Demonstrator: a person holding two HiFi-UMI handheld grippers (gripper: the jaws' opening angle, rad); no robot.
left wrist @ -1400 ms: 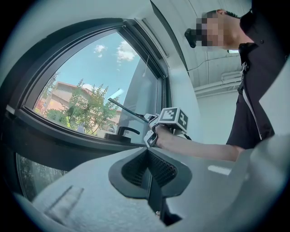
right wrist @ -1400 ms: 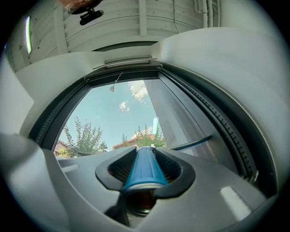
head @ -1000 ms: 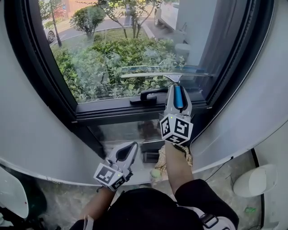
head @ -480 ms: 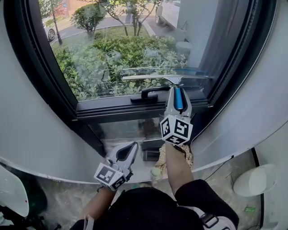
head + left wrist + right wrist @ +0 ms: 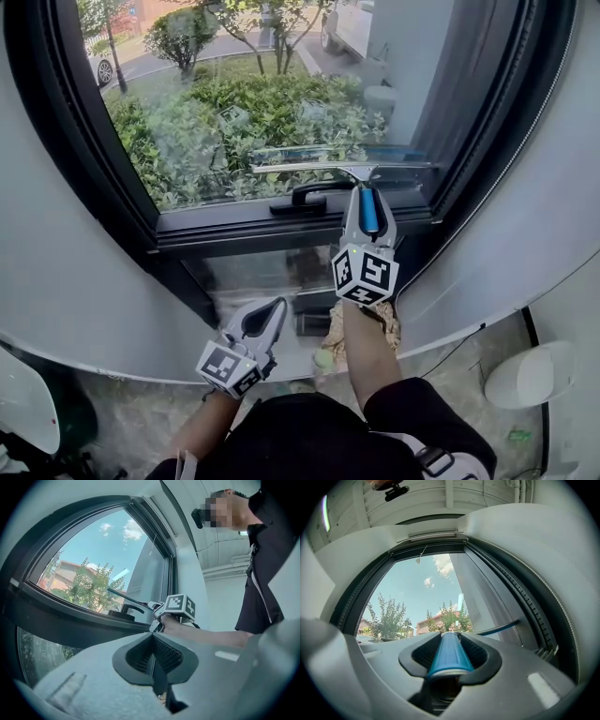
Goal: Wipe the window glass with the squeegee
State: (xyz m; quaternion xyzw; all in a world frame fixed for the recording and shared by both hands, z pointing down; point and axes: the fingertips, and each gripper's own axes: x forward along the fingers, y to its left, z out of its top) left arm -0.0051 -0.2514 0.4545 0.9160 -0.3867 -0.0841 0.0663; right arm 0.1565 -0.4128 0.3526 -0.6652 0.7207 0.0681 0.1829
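The squeegee's blue handle [image 5: 369, 208] is clamped in my right gripper [image 5: 367, 199], which is shut on it and points up at the window glass [image 5: 234, 103]. Its long blade [image 5: 342, 169] lies level against the lower part of the pane, just above the black window handle [image 5: 305, 199]. In the right gripper view the blue handle [image 5: 449, 654] fills the jaws of the right gripper [image 5: 450, 641], and the blade [image 5: 499, 629] shows past them. My left gripper [image 5: 267, 319] hangs low under the sill, shut and holding nothing; the left gripper [image 5: 152, 656] looks toward the blade [image 5: 123, 597].
A black window frame [image 5: 281, 234] runs below the pane, with a smaller lower pane beneath it. Curved white wall panels flank the window. A dark box [image 5: 314, 323] lies on the floor below. A white object [image 5: 534, 375] stands at the lower right.
The right gripper has drawn the squeegee blade a little way down the glass toward the window handle. The left gripper has stayed where it was.
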